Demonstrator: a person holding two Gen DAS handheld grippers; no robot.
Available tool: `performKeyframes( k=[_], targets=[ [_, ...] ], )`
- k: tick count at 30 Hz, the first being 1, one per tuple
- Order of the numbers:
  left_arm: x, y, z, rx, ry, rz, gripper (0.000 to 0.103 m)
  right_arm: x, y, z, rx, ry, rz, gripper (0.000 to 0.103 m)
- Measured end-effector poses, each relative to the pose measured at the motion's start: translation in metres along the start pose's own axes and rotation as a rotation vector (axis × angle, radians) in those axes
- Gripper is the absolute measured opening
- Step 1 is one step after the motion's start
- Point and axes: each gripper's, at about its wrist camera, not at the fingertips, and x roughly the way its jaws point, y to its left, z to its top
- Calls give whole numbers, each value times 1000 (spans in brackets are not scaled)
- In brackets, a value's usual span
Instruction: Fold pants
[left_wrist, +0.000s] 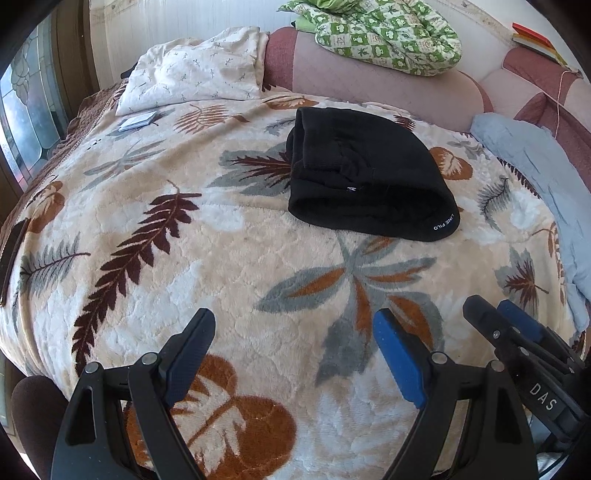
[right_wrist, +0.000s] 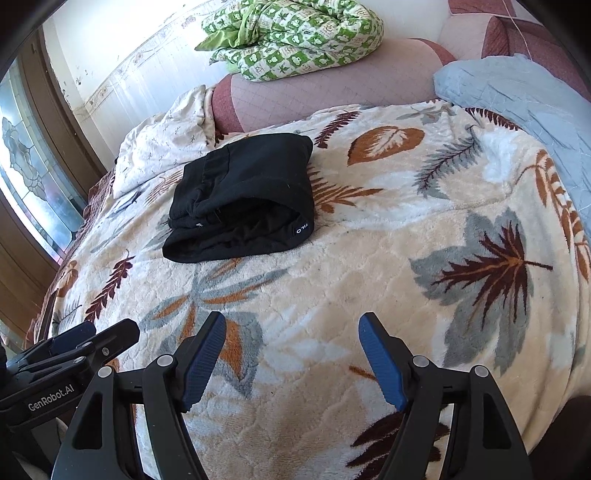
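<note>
Black pants (left_wrist: 369, 173) lie folded into a compact bundle on the leaf-patterned blanket (left_wrist: 221, 258), with white lettering on the near hem. They also show in the right wrist view (right_wrist: 243, 195), up and to the left. My left gripper (left_wrist: 295, 325) is open and empty, well short of the pants, above the blanket. My right gripper (right_wrist: 291, 328) is open and empty, also short of the pants. The right gripper shows at the lower right of the left wrist view (left_wrist: 495, 314); the left gripper shows at the lower left of the right wrist view (right_wrist: 99, 332).
A cream pillow (left_wrist: 192, 74) lies at the back left, a green patterned quilt (left_wrist: 384, 33) on the pink headboard (left_wrist: 369, 77), and a light blue cover (left_wrist: 535, 166) along the right. A small white packet (left_wrist: 138, 120) lies by the pillow. A window (left_wrist: 26, 110) is at the left.
</note>
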Motion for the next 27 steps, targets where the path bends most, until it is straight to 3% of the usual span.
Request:
performKeyframes(
  k=[16,27],
  targets=[
    [16,12,-3,-39,28,-3,87,16,1,-9,-10,25,-27,79],
    [33,24,-6,-69,60,2,87,25,13,-16,-88,7,-77,89]
  ],
)
